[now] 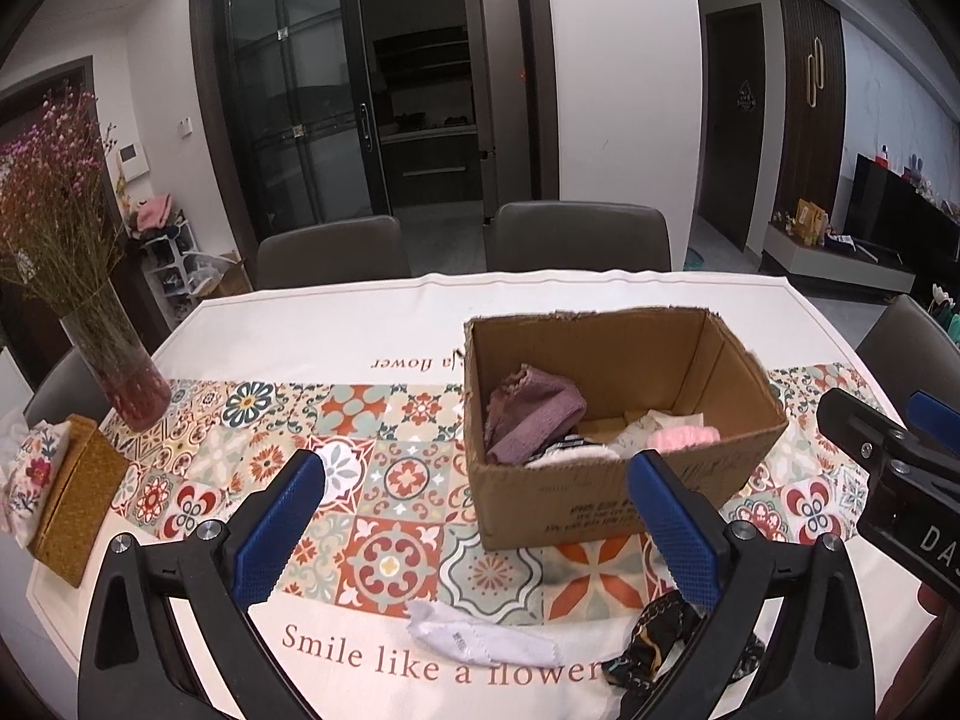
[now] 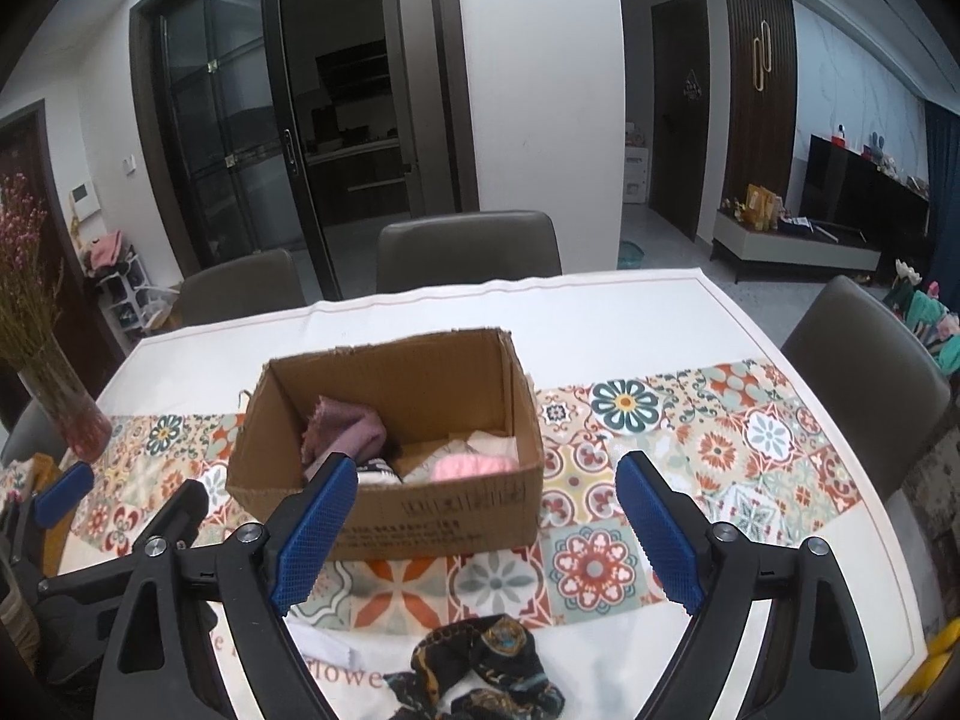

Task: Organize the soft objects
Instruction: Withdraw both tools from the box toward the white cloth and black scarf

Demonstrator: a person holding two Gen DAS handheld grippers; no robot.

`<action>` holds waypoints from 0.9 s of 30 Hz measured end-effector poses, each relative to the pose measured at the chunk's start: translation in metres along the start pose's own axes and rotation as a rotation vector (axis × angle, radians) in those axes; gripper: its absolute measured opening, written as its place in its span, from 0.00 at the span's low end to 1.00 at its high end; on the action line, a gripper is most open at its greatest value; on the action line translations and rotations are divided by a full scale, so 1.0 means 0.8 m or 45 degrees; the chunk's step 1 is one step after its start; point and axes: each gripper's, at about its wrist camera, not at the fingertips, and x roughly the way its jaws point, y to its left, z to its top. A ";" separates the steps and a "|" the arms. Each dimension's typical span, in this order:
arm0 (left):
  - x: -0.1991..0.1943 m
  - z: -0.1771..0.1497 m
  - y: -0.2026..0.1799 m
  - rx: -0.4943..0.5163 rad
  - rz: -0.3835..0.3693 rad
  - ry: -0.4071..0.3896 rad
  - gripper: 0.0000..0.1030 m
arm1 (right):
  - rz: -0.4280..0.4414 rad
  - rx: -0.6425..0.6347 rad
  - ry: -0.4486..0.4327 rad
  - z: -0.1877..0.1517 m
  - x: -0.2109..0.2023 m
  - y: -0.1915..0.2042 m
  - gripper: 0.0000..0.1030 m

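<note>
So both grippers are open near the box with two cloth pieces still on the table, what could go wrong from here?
1. The black patterned scarf and the white cloth lie close together, so one grasp may drag both.
2. The cardboard box is light and open; a gripper catching its near wall could shove it across the tablecloth.
3. The left gripper and right gripper sit side by side and could collide reaching for the same piece.

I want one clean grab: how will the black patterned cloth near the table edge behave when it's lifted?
The black patterned cloth lies crumpled in loose folds, so it will probably droop and unfurl. It looks thin, likely light. Its sheen suggests it may slip between pads.
</note>
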 end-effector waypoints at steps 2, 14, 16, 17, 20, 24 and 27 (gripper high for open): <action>0.000 -0.007 0.001 -0.001 0.001 0.009 1.00 | -0.006 -0.001 0.012 -0.007 0.002 0.000 0.86; 0.024 -0.064 0.008 -0.018 0.015 0.109 1.00 | -0.026 -0.021 0.135 -0.060 0.028 0.007 0.86; 0.026 -0.072 0.011 -0.022 0.025 0.114 1.00 | -0.032 -0.027 0.155 -0.068 0.033 0.008 0.86; 0.027 -0.075 0.013 -0.024 0.029 0.117 1.00 | -0.036 -0.028 0.163 -0.074 0.036 0.009 0.86; 0.033 -0.089 0.016 -0.031 0.029 0.135 1.00 | -0.044 -0.023 0.186 -0.087 0.043 0.009 0.86; 0.045 -0.110 0.017 -0.027 0.031 0.175 1.00 | -0.053 -0.021 0.241 -0.109 0.056 0.011 0.86; 0.054 -0.126 0.016 -0.020 0.025 0.206 1.00 | -0.055 -0.010 0.282 -0.126 0.066 0.010 0.86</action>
